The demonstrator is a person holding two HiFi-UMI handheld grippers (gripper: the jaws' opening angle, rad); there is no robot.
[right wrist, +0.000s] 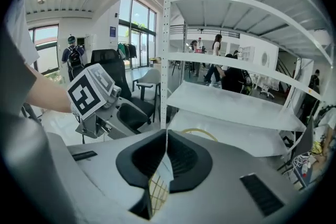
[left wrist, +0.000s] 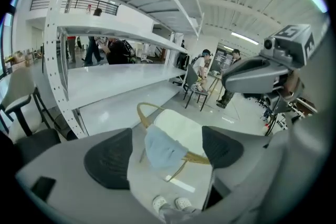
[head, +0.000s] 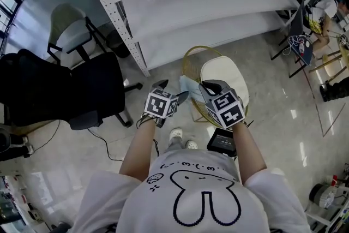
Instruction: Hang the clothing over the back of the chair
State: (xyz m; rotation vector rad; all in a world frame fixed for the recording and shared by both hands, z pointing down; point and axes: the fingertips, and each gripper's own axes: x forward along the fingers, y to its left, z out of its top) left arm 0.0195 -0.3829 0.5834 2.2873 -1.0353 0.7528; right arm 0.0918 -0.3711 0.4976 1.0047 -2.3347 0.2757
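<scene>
At your chest, both grippers hung above the chair, and the risk lay in how you would pull them away. The left gripper (head: 172, 90) had its jaws spread wide with nothing between the pads. The right gripper (right wrist: 167, 136) had its jaws pressed together at the tips. I could see no fabric pinched there, though a pale sliver showed in the gap lower down.

Just below and between them, the pale blue clothing (left wrist: 164, 148) lay draped over the gold hoop of the chair (left wrist: 144, 107), on the side nearest you, with one part falling outside the hoop and one toward the white seat (head: 223, 76). It looked bunched rather than spread, so my judgement was that it sat loosely.

If a fold had caught on the closed right jaws, lifting away would have dragged it off the hoop. A sweep of the open left jaws could have hooked it as well. The curved hoop itself could have let the fabric slide to the floor by your shoes (head: 175, 133).
</scene>
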